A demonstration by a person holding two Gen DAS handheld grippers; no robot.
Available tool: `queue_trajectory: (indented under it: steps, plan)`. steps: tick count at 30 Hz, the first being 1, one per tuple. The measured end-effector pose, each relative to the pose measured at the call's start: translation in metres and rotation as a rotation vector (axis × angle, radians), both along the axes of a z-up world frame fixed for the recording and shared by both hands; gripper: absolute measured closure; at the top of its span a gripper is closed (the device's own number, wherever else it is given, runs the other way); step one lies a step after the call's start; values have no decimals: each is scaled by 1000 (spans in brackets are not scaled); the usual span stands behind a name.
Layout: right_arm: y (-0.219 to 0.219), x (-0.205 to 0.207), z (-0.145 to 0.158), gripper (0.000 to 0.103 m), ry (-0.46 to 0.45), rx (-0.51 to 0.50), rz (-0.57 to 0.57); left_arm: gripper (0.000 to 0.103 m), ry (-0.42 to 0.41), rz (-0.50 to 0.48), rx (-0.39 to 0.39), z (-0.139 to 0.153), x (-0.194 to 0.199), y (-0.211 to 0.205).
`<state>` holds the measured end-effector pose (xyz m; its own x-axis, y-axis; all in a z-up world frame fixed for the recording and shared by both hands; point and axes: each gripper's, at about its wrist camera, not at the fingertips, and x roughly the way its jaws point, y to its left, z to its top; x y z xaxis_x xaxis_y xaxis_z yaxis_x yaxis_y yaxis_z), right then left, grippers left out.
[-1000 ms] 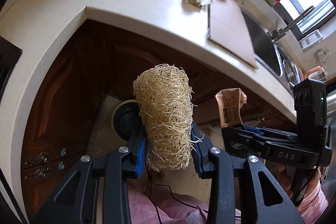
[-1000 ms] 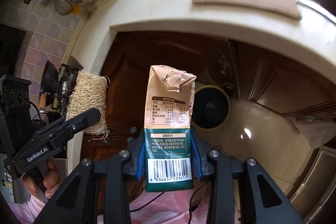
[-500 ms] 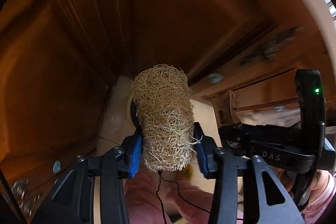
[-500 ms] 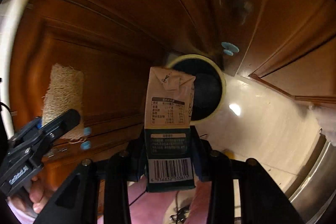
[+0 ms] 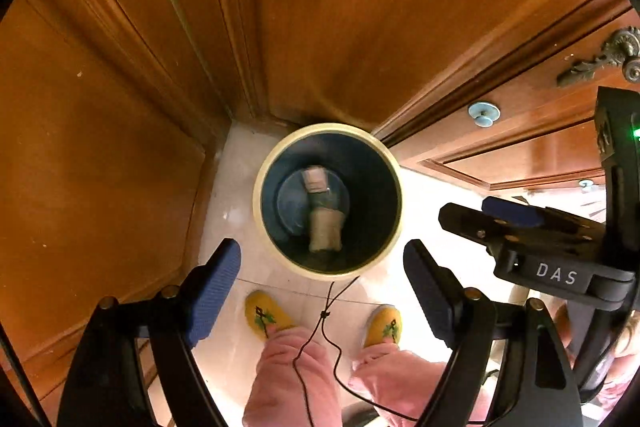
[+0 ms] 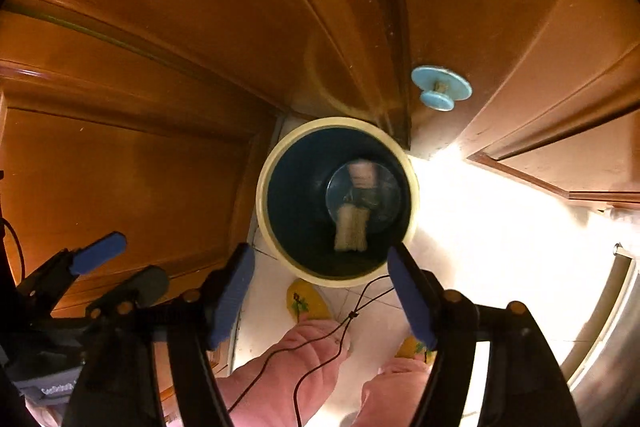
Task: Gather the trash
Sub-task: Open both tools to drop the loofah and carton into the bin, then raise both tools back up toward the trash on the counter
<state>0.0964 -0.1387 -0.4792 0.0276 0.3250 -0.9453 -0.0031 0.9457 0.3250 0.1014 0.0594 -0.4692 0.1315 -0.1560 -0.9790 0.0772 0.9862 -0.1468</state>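
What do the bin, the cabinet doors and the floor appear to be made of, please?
Bin: likely plastic, smooth cream rim, dark glossy inside. Cabinet doors: wood or wood veneer, varnished, with visible grain and sheen. Floor: probably glazed tile, pale, reflective, with grout lines.

Home kitchen, wooden cabinet doors (image 5: 320, 7) with ornate handle (image 5: 608, 57), tiled floor (image 6: 500, 227), waste bin (image 5: 276, 247)

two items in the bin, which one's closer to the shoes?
The loofah: tan, fibrous, at the shoe-side end of the bin floor. The carton lies beyond it, toward the cabinets.
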Motion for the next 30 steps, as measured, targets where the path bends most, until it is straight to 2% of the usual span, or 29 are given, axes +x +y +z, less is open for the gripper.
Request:
queue_trajectory:
  steps: [6, 20, 30]
  plan:
    - [-2, -5, 28, 34, 2, -2, -16, 21, -39, -32, 9, 23, -1, 3]
    - [1, -17, 99, 34, -53, 7, -20, 21, -83, -65, -1, 110, -12, 0]
    - [-1, -38, 163, 34, -89, 0, -1, 21, -137, -119, 2, 177, -34, -12]
